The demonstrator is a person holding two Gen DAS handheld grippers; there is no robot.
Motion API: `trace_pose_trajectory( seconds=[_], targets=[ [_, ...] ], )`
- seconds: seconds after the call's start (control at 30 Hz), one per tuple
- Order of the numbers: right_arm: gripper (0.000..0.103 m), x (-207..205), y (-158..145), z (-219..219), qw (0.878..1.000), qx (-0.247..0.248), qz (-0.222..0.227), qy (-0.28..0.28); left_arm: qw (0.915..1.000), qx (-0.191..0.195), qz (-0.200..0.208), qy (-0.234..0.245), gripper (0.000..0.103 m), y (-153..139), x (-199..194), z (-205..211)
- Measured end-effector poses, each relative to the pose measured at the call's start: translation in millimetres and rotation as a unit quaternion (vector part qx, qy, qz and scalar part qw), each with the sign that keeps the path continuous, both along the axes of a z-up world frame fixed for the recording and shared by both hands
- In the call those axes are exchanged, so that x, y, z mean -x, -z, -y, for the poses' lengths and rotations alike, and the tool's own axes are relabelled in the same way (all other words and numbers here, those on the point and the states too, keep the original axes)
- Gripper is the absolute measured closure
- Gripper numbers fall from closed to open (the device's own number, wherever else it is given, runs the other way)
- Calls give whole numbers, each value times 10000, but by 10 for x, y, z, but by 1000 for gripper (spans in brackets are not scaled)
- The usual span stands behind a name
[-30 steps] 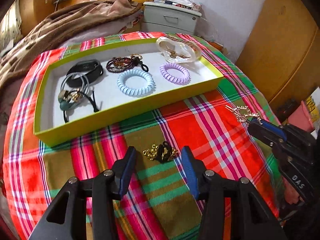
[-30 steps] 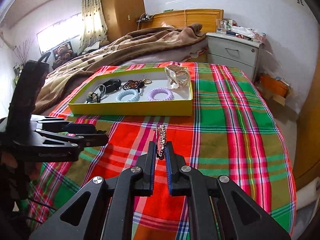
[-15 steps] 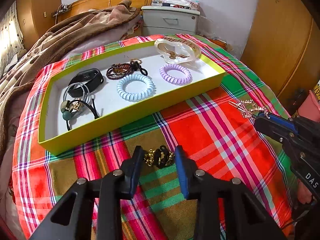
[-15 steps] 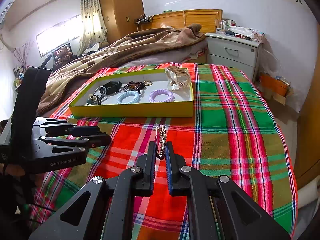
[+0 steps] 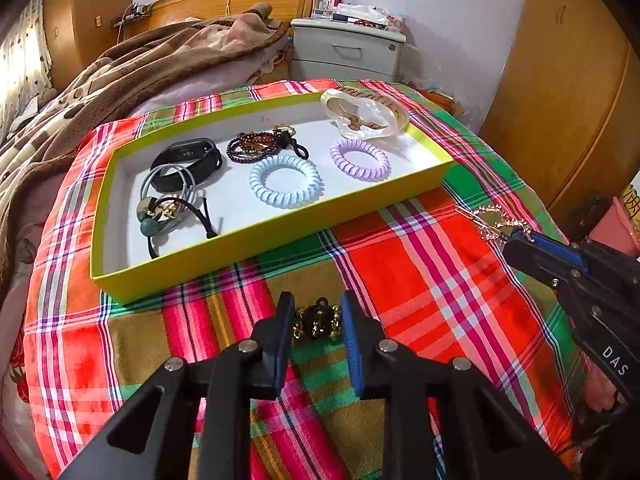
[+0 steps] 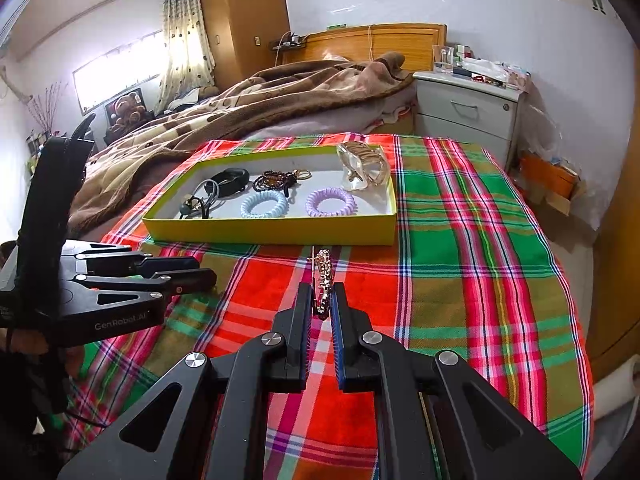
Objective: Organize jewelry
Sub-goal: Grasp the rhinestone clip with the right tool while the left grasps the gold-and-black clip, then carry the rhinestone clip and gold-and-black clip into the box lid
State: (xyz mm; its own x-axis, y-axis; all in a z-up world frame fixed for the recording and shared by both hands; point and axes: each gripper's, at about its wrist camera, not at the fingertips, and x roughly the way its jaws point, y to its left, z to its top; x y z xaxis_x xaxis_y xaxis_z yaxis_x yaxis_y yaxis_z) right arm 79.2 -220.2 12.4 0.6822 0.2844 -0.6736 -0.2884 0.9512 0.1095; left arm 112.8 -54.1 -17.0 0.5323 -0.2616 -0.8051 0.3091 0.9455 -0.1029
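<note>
Left gripper (image 5: pixel 316 322) is low over the plaid cloth (image 5: pixel 400 264), its jaws just closing in around the black-and-gold hair tie (image 5: pixel 318 322), which lies between the fingers just in front of the yellow tray (image 5: pixel 248 240); whether the pads press it yet, hard to tell. Right gripper (image 6: pixel 321 300) sits off to the side, clamped tight on a gold hair clip (image 6: pixel 322 276) that sticks up from its tips. In the tray: a blue coil tie (image 5: pixel 285 180) beside a purple one (image 5: pixel 360 159).

A home bedroom: a bed with wooden headboard (image 6: pixel 372 42) and brown blanket (image 6: pixel 248 112) at upper centre, nightstand (image 6: pixel 468 110) right, wardrobe (image 6: pixel 240 20), curtained window (image 6: pixel 120 72) upper left.
</note>
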Motion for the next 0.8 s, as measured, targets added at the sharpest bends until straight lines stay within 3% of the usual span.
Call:
trace_pose_trajectory(
  seconds=[0.43, 0.8],
  targets=[
    [93, -44, -172, -88, 9998, 25, 195, 15, 9993, 228, 260, -168, 78, -281, 21, -213],
    [93, -380, -299, -210, 9994, 91, 333, -6, 9977, 257, 502, -382, 78, -513, -235, -429]
  ],
)
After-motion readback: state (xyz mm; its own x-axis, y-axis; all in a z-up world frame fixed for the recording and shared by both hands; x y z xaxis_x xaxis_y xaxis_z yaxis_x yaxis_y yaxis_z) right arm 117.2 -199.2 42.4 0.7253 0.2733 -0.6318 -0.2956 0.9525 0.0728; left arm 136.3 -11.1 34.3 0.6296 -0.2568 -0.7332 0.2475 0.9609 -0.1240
